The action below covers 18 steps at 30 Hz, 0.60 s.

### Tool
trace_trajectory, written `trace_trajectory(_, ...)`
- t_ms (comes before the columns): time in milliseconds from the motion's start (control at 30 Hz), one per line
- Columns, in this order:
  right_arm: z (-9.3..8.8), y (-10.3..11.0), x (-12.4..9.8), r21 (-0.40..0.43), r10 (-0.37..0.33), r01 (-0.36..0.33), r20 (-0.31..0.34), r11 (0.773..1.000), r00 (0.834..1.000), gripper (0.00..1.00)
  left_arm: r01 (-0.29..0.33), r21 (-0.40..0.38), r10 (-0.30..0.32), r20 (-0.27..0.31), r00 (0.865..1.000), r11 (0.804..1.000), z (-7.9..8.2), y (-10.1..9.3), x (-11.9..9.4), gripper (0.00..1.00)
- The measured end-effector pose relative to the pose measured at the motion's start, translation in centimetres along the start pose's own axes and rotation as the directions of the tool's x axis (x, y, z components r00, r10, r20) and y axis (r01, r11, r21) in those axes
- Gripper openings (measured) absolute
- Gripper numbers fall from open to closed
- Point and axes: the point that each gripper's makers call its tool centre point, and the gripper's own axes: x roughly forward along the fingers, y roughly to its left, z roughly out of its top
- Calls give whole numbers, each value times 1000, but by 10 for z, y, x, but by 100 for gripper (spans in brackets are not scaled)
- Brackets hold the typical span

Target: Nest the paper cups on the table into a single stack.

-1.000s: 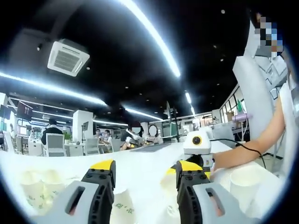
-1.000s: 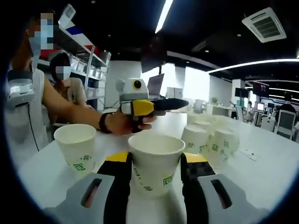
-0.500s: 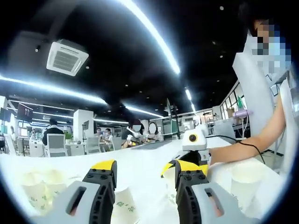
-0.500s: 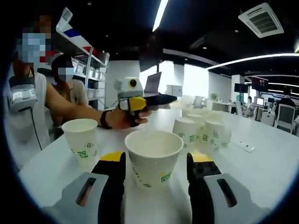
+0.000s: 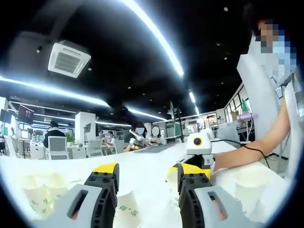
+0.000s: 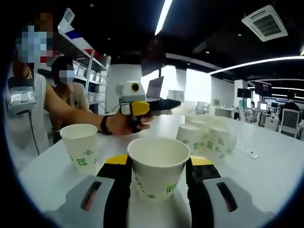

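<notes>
Left gripper view first: far left on the white counter (image 5: pixel 142 173) sits a bunch of paper cups (image 5: pixel 40 190). The left gripper (image 5: pixel 146 178) hangs released, its jaws wide apart with nothing between them, and one cup lies on its side (image 5: pixel 124 211) low between them.

Right gripper view: a lone cup (image 6: pixel 80 147) stands at the left. The right gripper (image 6: pixel 157 164) has a cup (image 6: pixel 157 166) between its jaws, which seem to press its sides, so it looks grasped. Squeeze too hard and the thin paper could crush. A crooked drop onto another cup might tip it over.
</notes>
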Motion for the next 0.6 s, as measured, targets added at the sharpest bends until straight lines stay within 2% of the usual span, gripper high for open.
trace_trajectory(333, 4, -1, -4, -10, -11, 11, 2, 1000, 1000, 47, -14, -2, 14, 8, 1000, 1000, 3, -1, -4, 53)
trace_trajectory(400, 12, 0, -5, 2, -10, 10, 31, 1000, 999, 47, -15, -2, 15, 6, 1000, 1000, 2, 1, -3, 53)
trace_trajectory(500, 39, 10, -7, 29, 14, -18, 132, 999, 991, 47, -17, -1, 17, 4, 1000, 1000, 1, 1, -3, 53)
trace_trajectory(600, 60, 20, -8, 20, 37, -42, 197, 999, 980, 47, -20, -5, 20, 6, 1000, 1000, 1, -1, -4, 53)
